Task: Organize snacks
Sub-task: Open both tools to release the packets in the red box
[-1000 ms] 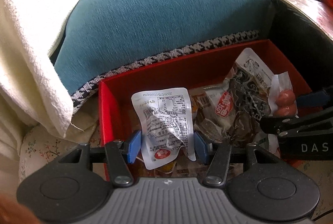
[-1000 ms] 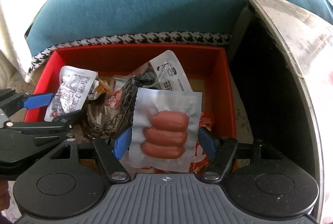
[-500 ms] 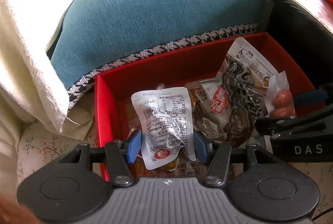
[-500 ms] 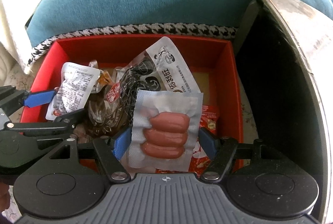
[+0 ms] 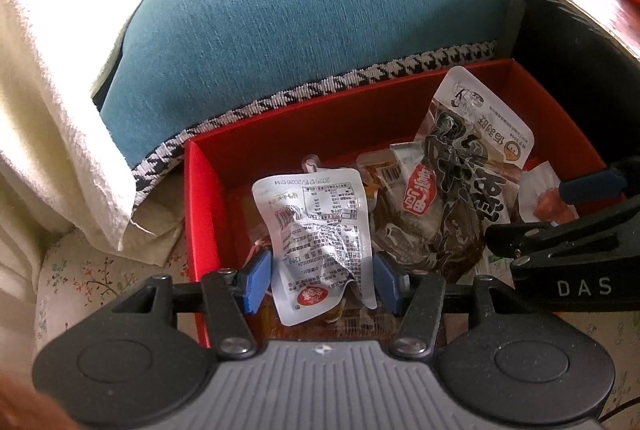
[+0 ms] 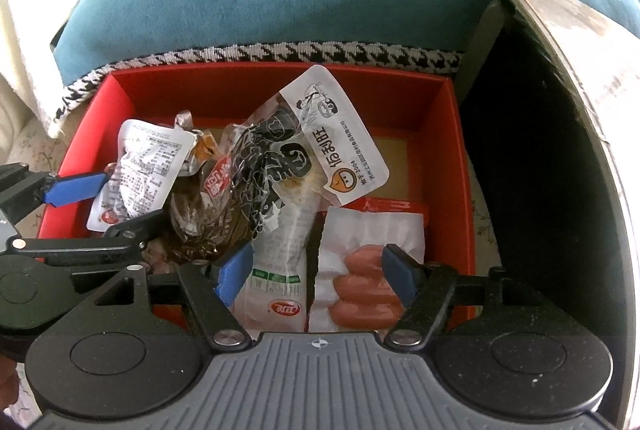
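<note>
Since the earlier frame, the sausage pack (image 6: 362,270) has dropped from an upright hold between the right tongs (image 6: 318,272) into the red box (image 6: 456,166), evidently released there as its sorted place. Those jaws are opening, with the pack lying loose between them. Beside it rests the big dark snack bag (image 6: 288,158). Left tongs (image 5: 320,280) pinch the white pouch (image 5: 320,230), keeping it upright above the box's left end, apparently awaiting placement.
</note>
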Motion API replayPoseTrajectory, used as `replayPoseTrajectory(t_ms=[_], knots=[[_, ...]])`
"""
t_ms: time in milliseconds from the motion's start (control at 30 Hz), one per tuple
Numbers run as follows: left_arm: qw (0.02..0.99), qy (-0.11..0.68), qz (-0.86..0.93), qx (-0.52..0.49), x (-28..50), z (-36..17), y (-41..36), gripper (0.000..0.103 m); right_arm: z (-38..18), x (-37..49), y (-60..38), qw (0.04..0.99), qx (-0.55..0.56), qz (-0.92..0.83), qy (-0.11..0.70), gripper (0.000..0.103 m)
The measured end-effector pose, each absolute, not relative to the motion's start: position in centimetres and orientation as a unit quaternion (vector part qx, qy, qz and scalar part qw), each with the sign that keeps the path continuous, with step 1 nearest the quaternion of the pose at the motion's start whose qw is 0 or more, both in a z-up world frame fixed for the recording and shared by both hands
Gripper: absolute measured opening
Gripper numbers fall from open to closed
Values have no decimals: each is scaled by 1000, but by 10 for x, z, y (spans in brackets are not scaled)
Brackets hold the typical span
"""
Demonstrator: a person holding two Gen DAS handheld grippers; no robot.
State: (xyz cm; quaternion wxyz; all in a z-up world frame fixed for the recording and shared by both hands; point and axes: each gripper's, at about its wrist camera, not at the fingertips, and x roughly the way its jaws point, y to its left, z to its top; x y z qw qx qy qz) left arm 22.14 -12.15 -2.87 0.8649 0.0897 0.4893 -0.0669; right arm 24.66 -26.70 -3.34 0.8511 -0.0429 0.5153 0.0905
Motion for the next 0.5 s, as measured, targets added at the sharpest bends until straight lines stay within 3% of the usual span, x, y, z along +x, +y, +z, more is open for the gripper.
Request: replayPoseTrajectory(t_ms=[500], knots=[[861, 496, -65, 90, 212, -25, -120, 50, -31, 241, -266, 852, -49, 89, 514, 83]])
